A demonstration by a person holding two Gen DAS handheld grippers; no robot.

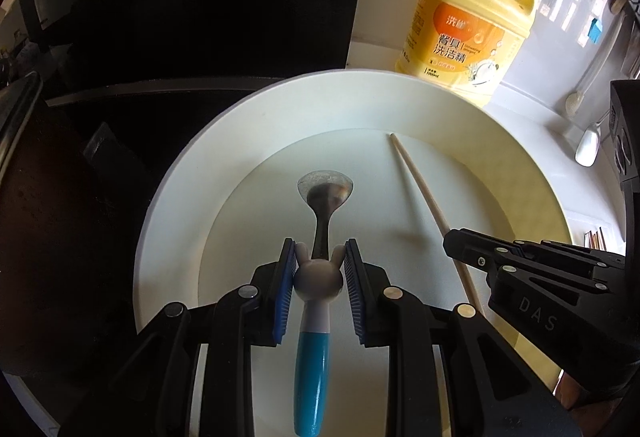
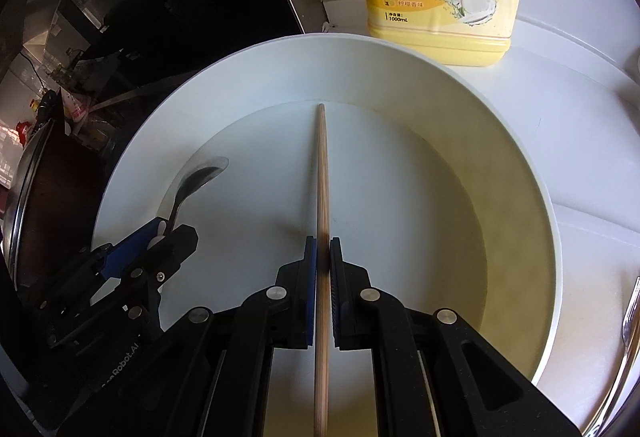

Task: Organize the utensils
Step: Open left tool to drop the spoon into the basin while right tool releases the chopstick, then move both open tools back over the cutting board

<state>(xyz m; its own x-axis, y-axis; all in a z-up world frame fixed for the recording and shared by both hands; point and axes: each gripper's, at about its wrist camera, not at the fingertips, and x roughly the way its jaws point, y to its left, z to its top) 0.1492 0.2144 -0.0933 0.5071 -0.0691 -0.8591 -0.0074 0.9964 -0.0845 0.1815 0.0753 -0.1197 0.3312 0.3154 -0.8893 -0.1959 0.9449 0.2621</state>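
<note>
left tongs (image 1: 319,269): clamped on the spoon (image 1: 316,261), pads squeezing the little bunny-head bit of the handle, blue grip end trailing back toward the hand, bowl of the spoon poking out ahead of the tips

right tongs (image 2: 323,257): shut tight on a wooden chopstick (image 2: 322,197), which runs straight out past the tips

where both sit: over the big white basin (image 2: 400,53), tips angled down into it; can't tell if the spoon bowl or chopstick tip actually touches the bottom

step in hand: looks to me like both utensils are being carried into or lowered in the basin, one per hand

next move: my guess, ease both down flat and let go, keeping the two tongs from bumping since they're just beside each other

beyond the tips: yellow detergent bottle (image 1: 468,25) on the worktop (image 2: 580,117), behind the basin
</note>
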